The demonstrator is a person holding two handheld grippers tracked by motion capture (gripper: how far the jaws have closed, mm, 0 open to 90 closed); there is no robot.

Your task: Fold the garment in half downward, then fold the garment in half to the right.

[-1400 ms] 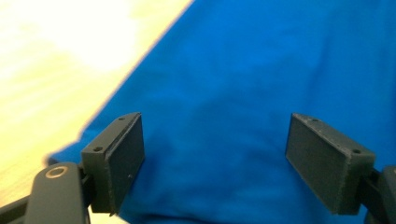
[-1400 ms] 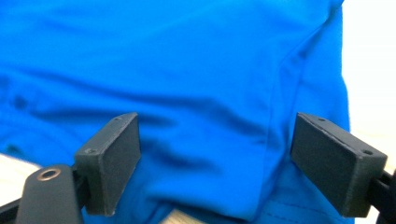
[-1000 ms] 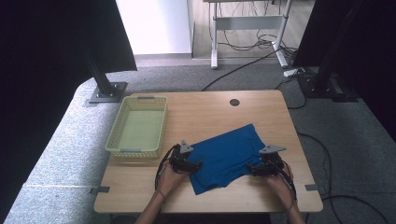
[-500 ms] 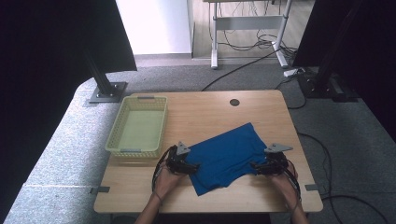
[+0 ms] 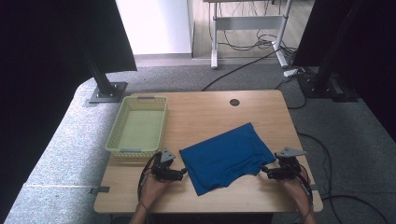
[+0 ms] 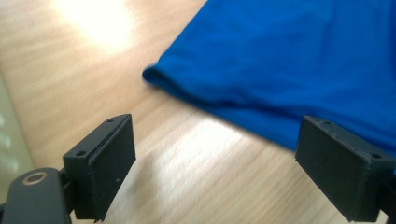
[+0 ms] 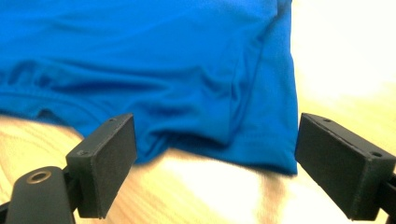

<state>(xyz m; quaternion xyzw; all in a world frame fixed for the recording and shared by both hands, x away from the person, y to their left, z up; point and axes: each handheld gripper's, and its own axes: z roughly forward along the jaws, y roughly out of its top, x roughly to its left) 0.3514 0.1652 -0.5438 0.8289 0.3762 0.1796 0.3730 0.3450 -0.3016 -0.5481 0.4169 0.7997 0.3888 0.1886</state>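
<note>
My left fingers [image 5: 183,171] and right fingers [image 5: 264,171] are both wide open, holding nothing. The blue cloth [image 5: 225,157] lies flat on the surface [image 5: 205,112] between them, showing no label or writing.

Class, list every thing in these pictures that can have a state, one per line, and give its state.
Blue fabric garment: folded, lying flat on the table, slightly wrinkled, not gripped.
Pale green plastic basket: upright, empty.
Left gripper: open, beside the garment's left edge.
Right gripper: open, at the garment's right corner.
</note>
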